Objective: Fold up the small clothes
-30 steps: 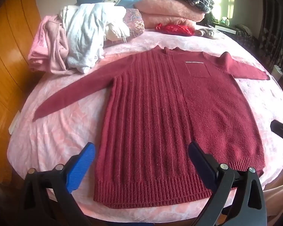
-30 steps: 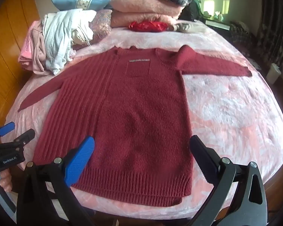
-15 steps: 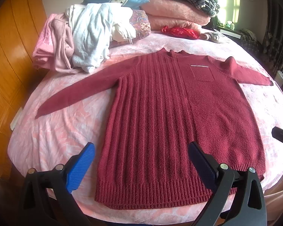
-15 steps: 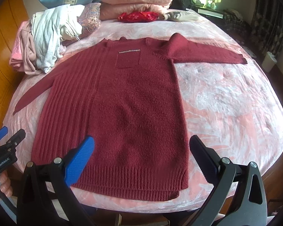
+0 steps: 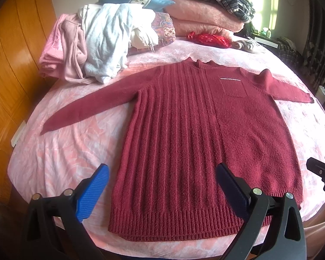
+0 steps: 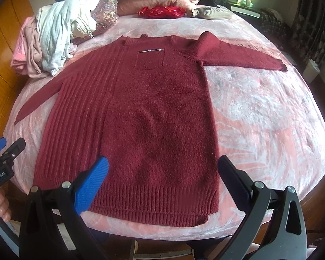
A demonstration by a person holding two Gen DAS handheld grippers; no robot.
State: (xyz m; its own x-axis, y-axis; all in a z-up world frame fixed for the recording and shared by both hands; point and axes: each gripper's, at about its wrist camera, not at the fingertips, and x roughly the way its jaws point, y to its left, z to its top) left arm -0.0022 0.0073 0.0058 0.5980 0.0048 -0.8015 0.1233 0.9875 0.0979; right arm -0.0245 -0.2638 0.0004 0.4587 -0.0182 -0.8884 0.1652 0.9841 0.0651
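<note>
The sweater [image 5: 205, 143] lies flat on the bed [image 5: 65, 151], untouched. Left of it, the left gripper [image 5: 162, 186] gapes empty; the right gripper [image 6: 162, 182] likewise. A shallow pinch could drag the knit and bunch it.

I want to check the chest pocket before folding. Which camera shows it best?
The right wrist view: the pocket on the sweater sits near centre, squarely seen with its pale trim line clear. The left wrist view shows it too, but off to the right and skewed.
</note>
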